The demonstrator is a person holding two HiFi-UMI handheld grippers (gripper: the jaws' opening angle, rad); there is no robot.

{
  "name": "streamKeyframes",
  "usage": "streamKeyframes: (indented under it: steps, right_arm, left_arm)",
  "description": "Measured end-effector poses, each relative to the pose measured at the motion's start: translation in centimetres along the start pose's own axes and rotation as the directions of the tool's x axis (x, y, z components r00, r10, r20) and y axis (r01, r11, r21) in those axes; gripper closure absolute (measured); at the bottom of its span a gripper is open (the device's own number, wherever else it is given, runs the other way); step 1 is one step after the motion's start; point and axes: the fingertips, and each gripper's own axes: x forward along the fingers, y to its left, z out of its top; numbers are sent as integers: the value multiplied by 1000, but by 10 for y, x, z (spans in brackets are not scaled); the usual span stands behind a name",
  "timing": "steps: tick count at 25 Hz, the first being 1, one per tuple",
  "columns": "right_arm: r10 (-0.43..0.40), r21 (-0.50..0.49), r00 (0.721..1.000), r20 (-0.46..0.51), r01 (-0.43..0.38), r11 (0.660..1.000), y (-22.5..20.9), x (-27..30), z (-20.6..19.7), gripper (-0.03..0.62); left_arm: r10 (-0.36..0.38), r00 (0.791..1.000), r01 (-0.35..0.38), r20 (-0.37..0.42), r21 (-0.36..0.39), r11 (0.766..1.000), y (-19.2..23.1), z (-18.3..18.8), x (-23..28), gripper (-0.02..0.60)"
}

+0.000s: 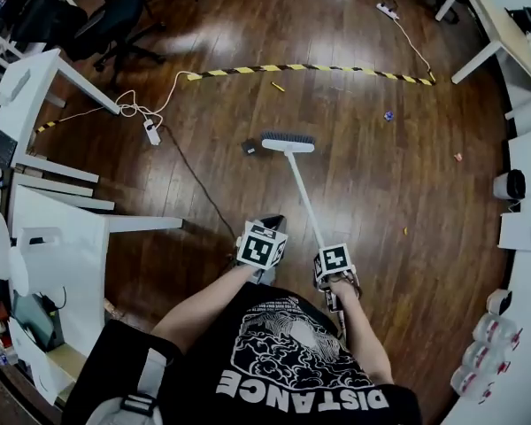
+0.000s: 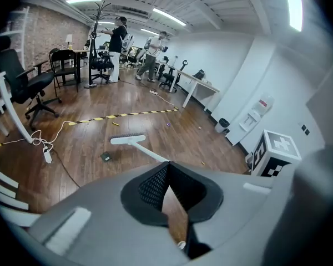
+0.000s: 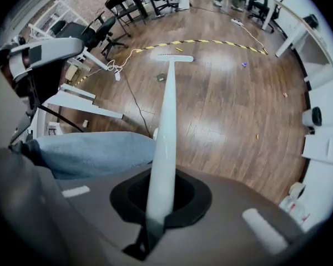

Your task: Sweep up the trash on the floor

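Right gripper [image 3: 157, 212]: clamped around the upper end of the white broom handle [image 3: 165, 121]; runs away from the jaws, down and forward, to the broom head [image 1: 288, 142] resting on the wooden floor [image 1: 380, 202]. Probably light, stiff and smooth, so apt to twist in a loose grip; best held high on the handle as now, with a second hold lower down for leverage.

Left gripper [image 2: 167, 168]: jaws drawn together at the tips, only floor seen through the gap, nothing gripped; sits just beside the right one, left of the handle.

Out from the head: dark scrap [image 1: 250, 147] just beside its left end; yellow piece [image 1: 277, 87] beyond, near the striped tape [image 1: 310, 67]; blue bit [image 1: 388, 115] and pink bit [image 1: 457, 157] well apart to the right; tiny yellow speck [image 1: 404, 231] right of the handle.
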Motion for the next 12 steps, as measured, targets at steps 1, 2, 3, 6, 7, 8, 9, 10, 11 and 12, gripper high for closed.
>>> streamKeyframes:
  steps: [1, 2, 3, 6, 7, 8, 9, 10, 11, 12]
  right_arm:
    - [-16, -30, 1000, -23, 15, 999, -1, 0, 12, 594]
    - [-32, -57, 999, -44, 30, 998, -1, -1, 23, 594]
    - [-49, -78, 997, -64, 44, 996, -1, -3, 34, 594]
    - [-99, -157, 987, -126, 79, 984, 0, -2, 72, 594]
    - [-119, -196, 983, -140, 90, 976, -2, 0, 87, 594]
    - [-136, -232, 979, -151, 98, 968, -4, 2, 101, 594]
    - [-148, -264, 976, -163, 102, 959, -4, 3, 114, 594]
    - [-159, -294, 972, -172, 104, 950, -3, 5, 128, 594]
    - [-175, -326, 968, -181, 109, 939, -3, 7, 143, 594]
    - [-195, -359, 962, -190, 117, 926, -5, 9, 157, 594]
  left_arm:
    - [2, 1000, -2, -1, -11, 1000, 9, 4, 3, 577]
    - [5, 1000, -5, 2, -22, 1000, 18, 10, 4, 577]
    - [10, 1000, -10, 7, -33, 999, 27, 18, 2, 577]
    - [38, 999, -37, 22, -52, 998, 59, 37, -2, 577]
    - [51, 998, -50, 27, -60, 997, 70, 42, -2, 577]
    - [65, 997, -63, 31, -74, 995, 79, 46, -2, 577]
    - [78, 996, -75, 32, -94, 993, 89, 50, -2, 577]
    - [92, 995, -88, 29, -114, 990, 97, 53, -2, 577]
    - [107, 994, -102, 27, -132, 986, 106, 56, -1, 577]
    - [120, 992, -115, 26, -148, 982, 114, 60, 1, 577]
